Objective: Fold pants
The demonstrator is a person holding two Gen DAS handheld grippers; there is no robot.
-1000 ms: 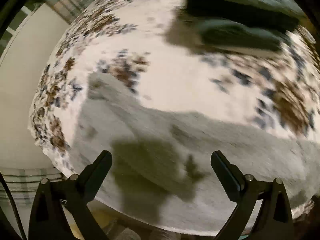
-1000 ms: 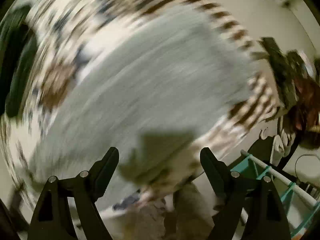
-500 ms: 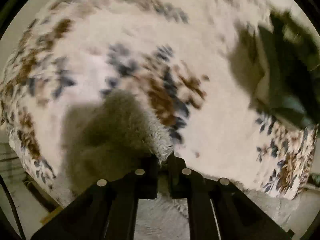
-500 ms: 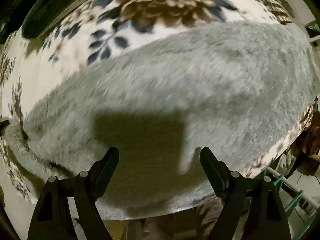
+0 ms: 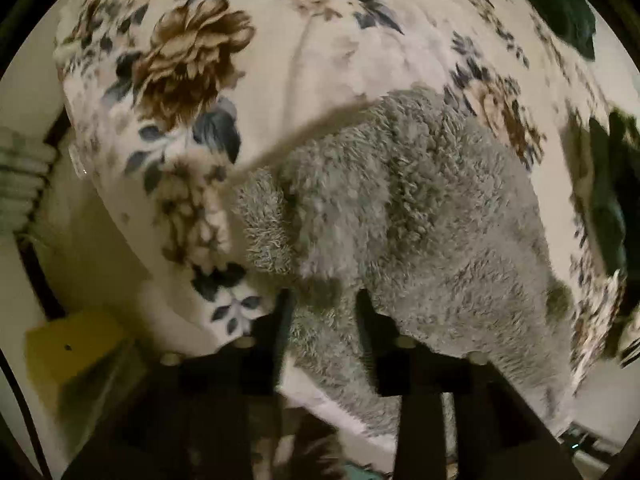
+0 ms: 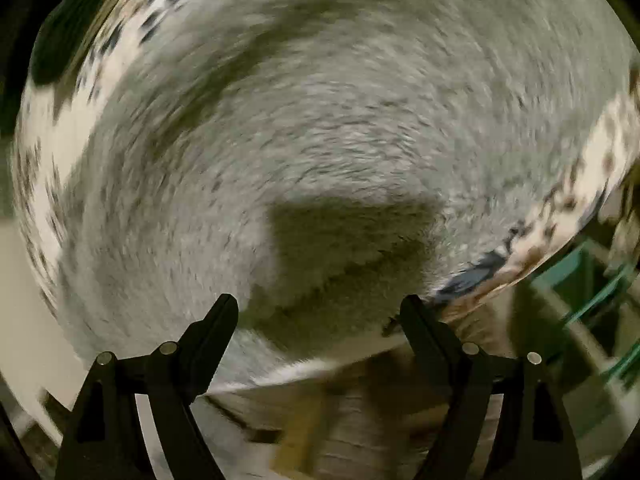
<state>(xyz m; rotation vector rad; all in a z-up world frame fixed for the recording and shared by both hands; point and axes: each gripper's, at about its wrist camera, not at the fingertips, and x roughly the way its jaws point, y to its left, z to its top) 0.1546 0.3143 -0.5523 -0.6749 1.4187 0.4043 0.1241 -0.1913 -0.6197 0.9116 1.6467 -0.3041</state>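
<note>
A yellow box (image 5: 70, 344) sits half hidden in the dark at eight o'clock of the left view, its contents impossible to see. The floral blanket (image 5: 192, 60) spreads over the bed, and the fluffy grey pants (image 5: 420, 208) lie on it, bunched from the centre toward four o'clock. The left gripper (image 5: 322, 304) has just been opening its fingers, fleece still between them; whether they press it I cannot tell. In the blurred right view the right gripper (image 6: 320, 312) hovers over the pants (image 6: 320, 120), fingers wide apart.
</note>
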